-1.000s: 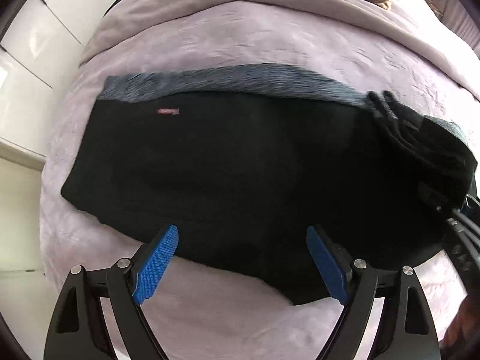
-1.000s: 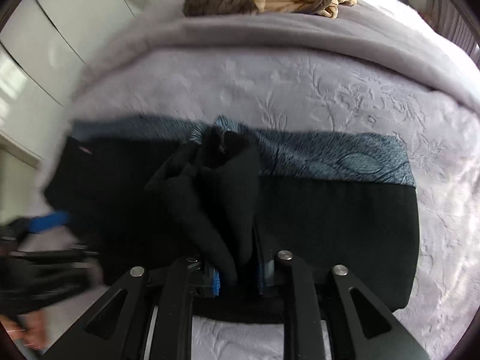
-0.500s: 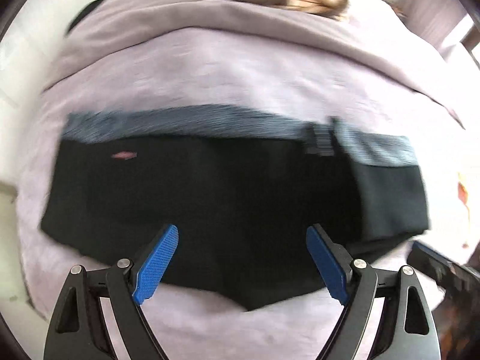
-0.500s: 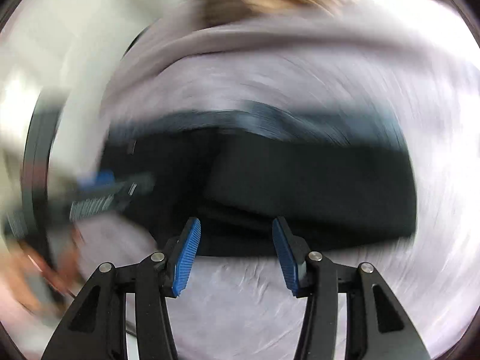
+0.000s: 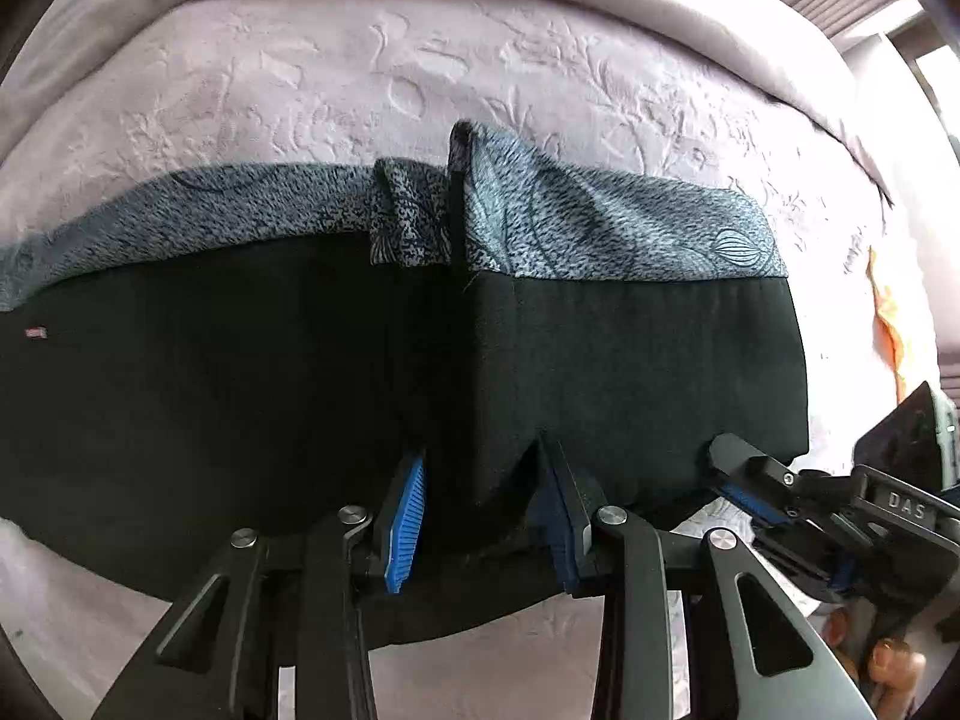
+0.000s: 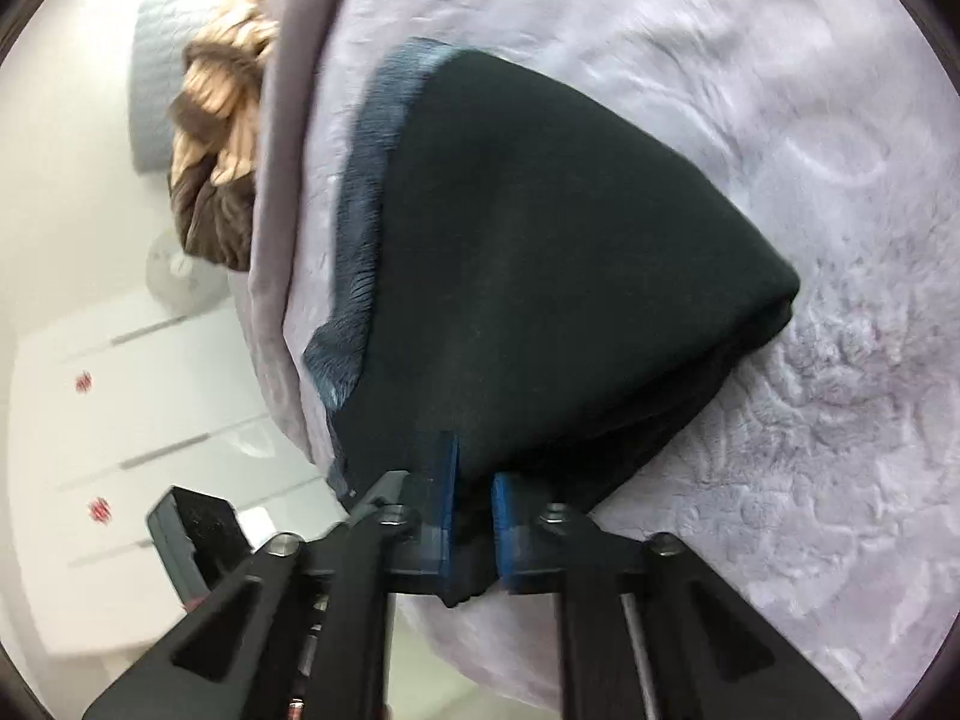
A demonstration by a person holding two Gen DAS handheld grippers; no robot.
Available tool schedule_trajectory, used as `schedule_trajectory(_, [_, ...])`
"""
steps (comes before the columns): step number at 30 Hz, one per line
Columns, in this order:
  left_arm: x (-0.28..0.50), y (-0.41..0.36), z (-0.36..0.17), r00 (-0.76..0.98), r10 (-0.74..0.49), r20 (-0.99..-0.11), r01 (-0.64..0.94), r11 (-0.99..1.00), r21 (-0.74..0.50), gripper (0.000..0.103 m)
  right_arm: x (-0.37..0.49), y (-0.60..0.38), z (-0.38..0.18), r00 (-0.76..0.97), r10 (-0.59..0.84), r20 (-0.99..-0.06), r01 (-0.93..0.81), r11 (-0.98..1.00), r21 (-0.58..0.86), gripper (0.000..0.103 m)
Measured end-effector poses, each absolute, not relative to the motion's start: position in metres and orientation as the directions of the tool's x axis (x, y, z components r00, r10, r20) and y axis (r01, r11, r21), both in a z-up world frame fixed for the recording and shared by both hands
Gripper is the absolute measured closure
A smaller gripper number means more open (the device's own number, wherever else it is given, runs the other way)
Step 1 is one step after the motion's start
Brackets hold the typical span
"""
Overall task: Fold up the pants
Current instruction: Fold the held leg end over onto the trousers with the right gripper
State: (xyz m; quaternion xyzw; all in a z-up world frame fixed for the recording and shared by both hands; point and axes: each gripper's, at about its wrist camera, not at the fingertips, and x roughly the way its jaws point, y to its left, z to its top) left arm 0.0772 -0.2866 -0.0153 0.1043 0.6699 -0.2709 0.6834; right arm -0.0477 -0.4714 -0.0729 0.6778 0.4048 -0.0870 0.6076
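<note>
Black pants point(image 5: 240, 390) with a blue-grey patterned band point(image 5: 600, 222) lie across the lilac bedspread point(image 5: 420, 90). Their right part is folded over the middle. My left gripper point(image 5: 486, 516) points down at the near edge of that fold; its jaws are closing, and the black fabric bunches between the blue pads. My right gripper point(image 5: 738, 480) comes in from the right at the near right corner. In the right wrist view the right gripper point(image 6: 474, 516) is shut on a pinch of the pants point(image 6: 540, 240) at their edge.
A heap of brown and beige clothes point(image 6: 216, 120) lies at the far end of the bed. White cupboard doors point(image 6: 120, 390) stand beyond the bed's edge. Something orange point(image 5: 888, 324) lies on the right. A person's fingers point(image 5: 894, 666) hold the right gripper's handle.
My right gripper let go of the bunched leg, rolled over and shut on the pants' near right edge. My left gripper moved right over the fold and its wide jaws closed on the fabric.
</note>
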Motion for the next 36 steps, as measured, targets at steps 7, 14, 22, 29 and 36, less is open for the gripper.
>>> schedule_trajectory(7, [0.049,-0.266,-0.009,0.021,-0.196,-0.98,0.533,0.832,-0.155,0.068,-0.045,-0.455,-0.037,0.573,0.475,-0.668,0.605,0.304,0.736,0.099])
schedule_trajectory(14, [0.035,-0.264,-0.009,0.101,-0.169,-0.98,0.559,0.825,-0.084,0.052,-0.041,-0.446,-0.072,0.448,0.499,-0.742,0.649,0.389,0.654,0.1])
schedule_trajectory(22, [0.045,-0.261,0.05,0.24,-0.205,-0.949,0.555,0.831,-0.039,0.037,-0.034,-0.468,0.005,0.454,0.457,-0.765,0.457,0.618,0.64,0.089])
schedule_trajectory(29, [0.082,-0.326,0.025,0.257,-0.175,-0.95,0.571,0.821,0.004,0.037,0.006,-0.55,0.008,0.496,0.27,-0.825,0.543,0.645,0.538,0.089])
schedule_trajectory(36, [0.092,-0.306,-0.024,0.154,-0.143,-0.978,0.445,0.894,-0.06,0.026,0.033,-0.534,-0.032,0.387,0.299,-0.872,0.544,0.689,0.478,0.089])
